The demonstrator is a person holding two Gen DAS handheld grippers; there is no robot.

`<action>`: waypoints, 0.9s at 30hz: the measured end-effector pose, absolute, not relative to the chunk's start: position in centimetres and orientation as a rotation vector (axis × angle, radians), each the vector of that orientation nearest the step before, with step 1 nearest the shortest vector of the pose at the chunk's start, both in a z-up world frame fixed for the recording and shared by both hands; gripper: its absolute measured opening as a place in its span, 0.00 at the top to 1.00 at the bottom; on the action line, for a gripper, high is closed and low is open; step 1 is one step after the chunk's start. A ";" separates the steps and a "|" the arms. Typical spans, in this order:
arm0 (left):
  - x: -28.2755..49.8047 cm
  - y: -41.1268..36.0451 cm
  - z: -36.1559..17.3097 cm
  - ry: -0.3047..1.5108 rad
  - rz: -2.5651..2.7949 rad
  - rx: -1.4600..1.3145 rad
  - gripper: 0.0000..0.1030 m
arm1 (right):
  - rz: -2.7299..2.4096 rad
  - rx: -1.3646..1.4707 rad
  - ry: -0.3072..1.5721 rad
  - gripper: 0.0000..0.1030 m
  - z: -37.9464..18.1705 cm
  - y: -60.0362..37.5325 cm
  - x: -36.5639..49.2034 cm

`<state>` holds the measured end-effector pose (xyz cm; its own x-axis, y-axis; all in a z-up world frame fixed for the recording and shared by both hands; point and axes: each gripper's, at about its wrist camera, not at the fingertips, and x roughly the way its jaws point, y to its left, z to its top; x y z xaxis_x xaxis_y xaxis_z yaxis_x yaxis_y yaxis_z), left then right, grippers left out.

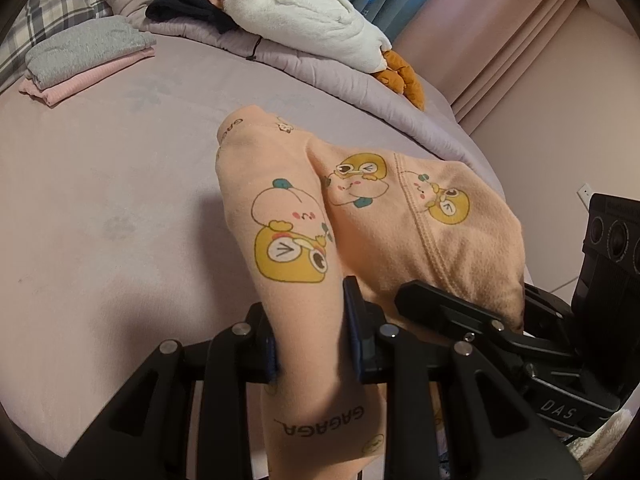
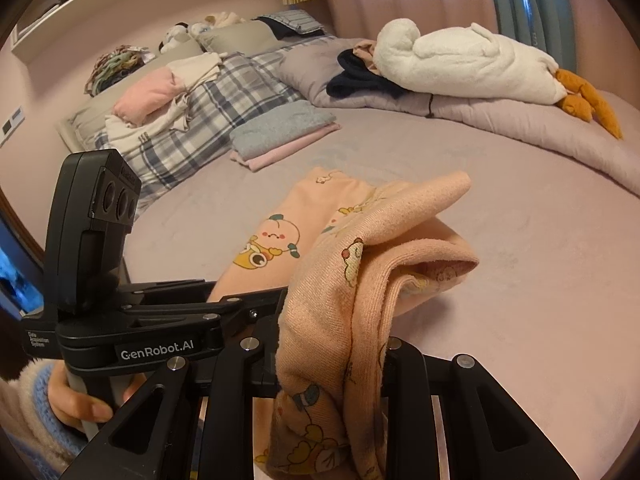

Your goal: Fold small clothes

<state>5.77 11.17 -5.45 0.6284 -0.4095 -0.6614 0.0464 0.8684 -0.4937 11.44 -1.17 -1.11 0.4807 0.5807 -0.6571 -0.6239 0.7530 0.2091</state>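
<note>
Left gripper (image 1: 310,344), seen from its own wrist camera: the two fingers (image 1: 352,320) point forward over the bed (image 1: 100,200) and are closed on a band of the peach printed garment (image 1: 380,216), which passes between them and drapes down toward the lens, the word "GAGAGA" legible on the hanging part. Beyond the fingers the cloth rises in a raised fold and spreads to the right, its far edge resting on the lilac sheet.

Right gripper (image 2: 332,360), seen from its own wrist camera: its fingers are largely covered by the same garment (image 2: 360,280), which is bunched between them and hangs in front of the lens; the fingers pinch this bunch, though their tips are hidden by the cloth. The right gripper also appears at the right edge of the left view, just beside the left gripper, with the garment spanning both.

In the right view the left gripper's body crosses the lower left, roughly level, with its camera block upright; the person's left hand (image 2: 80,400) wraps the handle below, a fuzzy sleeve at the wrist.

Background: a folded stack (image 1: 88,56) of grey over pink cloth lies well apart at the head of the bed, near a plaid pillow (image 2: 224,96); a white plush goose (image 1: 304,12) lies on the rolled duvet (image 1: 312,72) along the far side.
</note>
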 end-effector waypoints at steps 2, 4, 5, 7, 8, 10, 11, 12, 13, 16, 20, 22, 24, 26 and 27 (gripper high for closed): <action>6.3 11.1 -5.7 0.864 -0.273 -0.462 0.76 | 0.733 -0.058 0.782 0.74 -1.4 -1.1 11.9; 6.9 11.0 -6.0 0.872 -0.274 -0.459 0.76 | 0.729 -0.055 0.788 0.74 -1.6 -1.2 12.3; 7.2 10.8 -6.1 0.876 -0.274 -0.457 0.76 | 0.727 -0.053 0.793 0.74 -1.7 -1.2 12.6; 7.8 10.7 -6.4 0.883 -0.274 -0.451 0.76 | 0.724 -0.048 0.800 0.74 -2.0 -1.2 13.2; 8.1 10.6 -6.6 0.886 -0.274 -0.448 0.76 | 0.722 -0.047 0.802 0.74 -2.1 -1.2 13.4; 8.7 10.6 -6.9 0.894 -0.274 -0.445 0.76 | 0.719 -0.043 0.808 0.74 -2.3 -1.2 14.0; 9.2 10.6 -7.1 0.900 -0.274 -0.443 0.76 | 0.716 -0.040 0.811 0.74 -2.5 -1.2 14.4; 9.6 10.5 -7.2 0.904 -0.274 -0.442 0.76 | 0.714 -0.038 0.813 0.74 -2.6 -1.2 14.7; 10.0 10.5 -7.3 0.908 -0.275 -0.441 0.76 | 0.710 -0.036 0.815 0.74 -2.8 -1.2 15.0; 10.9 10.5 -7.4 0.912 -0.278 -0.437 0.76 | 0.704 -0.026 0.817 0.74 -3.0 -1.3 15.8; 12.4 10.6 -7.5 0.919 -0.282 -0.439 0.76 | 0.698 -0.025 0.815 0.74 -3.1 -1.4 17.0; 13.0 10.6 -7.5 0.921 -0.283 -0.432 0.76 | 0.696 -0.027 0.814 0.74 -3.1 -1.4 17.5; 13.8 10.6 -7.7 0.928 -0.286 -0.434 0.76 | 0.692 -0.032 0.807 0.74 -3.2 -1.4 18.1; 14.8 10.7 -7.9 0.936 -0.291 -0.437 0.76 | 0.683 -0.034 0.804 0.74 -3.5 -1.3 18.7; 15.2 10.8 -8.0 0.940 -0.290 -0.437 0.76 | 0.679 -0.030 0.802 0.74 -3.6 -1.3 19.1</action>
<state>15.25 10.76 -7.96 0.5615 -0.4232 -0.7111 0.0508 0.8753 -0.4809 19.11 -1.34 -3.61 0.4968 0.5498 -0.6715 -0.5719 0.7894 0.2232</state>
